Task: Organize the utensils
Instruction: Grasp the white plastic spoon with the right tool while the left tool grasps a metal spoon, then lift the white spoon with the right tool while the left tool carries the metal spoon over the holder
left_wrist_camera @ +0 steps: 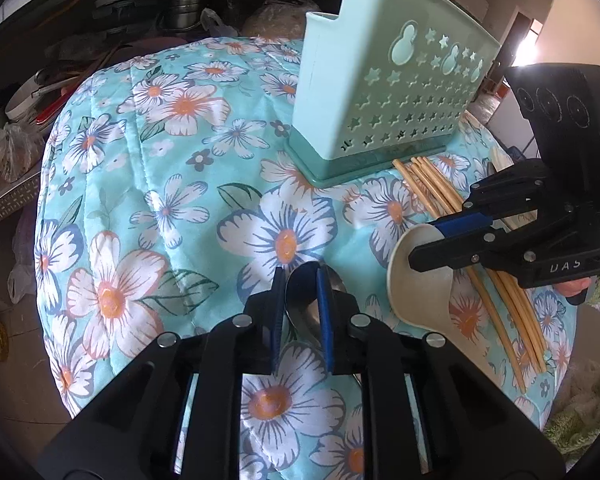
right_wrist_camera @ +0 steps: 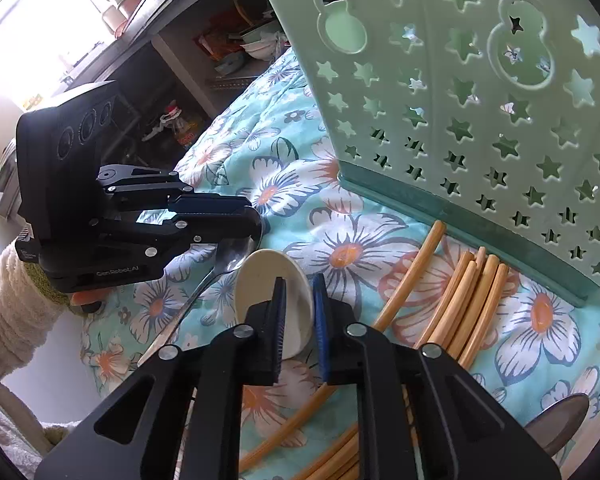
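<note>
On a floral quilt (left_wrist_camera: 172, 208) stands a mint-green utensil holder (left_wrist_camera: 380, 92) with star-shaped holes. My left gripper (left_wrist_camera: 300, 276) is shut on the bowl of a metal spoon (left_wrist_camera: 304, 304) that lies on the quilt. To its right, my right gripper (left_wrist_camera: 424, 240) is shut on the rim of a cream spoon (left_wrist_camera: 416, 292). In the right wrist view the right gripper (right_wrist_camera: 299, 280) pinches the cream spoon (right_wrist_camera: 260, 276), and the left gripper (right_wrist_camera: 256, 220) holds the metal spoon (right_wrist_camera: 236, 254) beside it. Several bamboo chopsticks (right_wrist_camera: 472, 300) lie loose in front of the holder (right_wrist_camera: 480, 100).
A dark spoon (right_wrist_camera: 560, 416) lies at the lower right of the quilt. Shelves with pots and bowls (left_wrist_camera: 180, 4) stand behind the quilt. A cream knitted sleeve (right_wrist_camera: 4, 300) is behind the left gripper. The quilt drops away at its left edge (left_wrist_camera: 48, 200).
</note>
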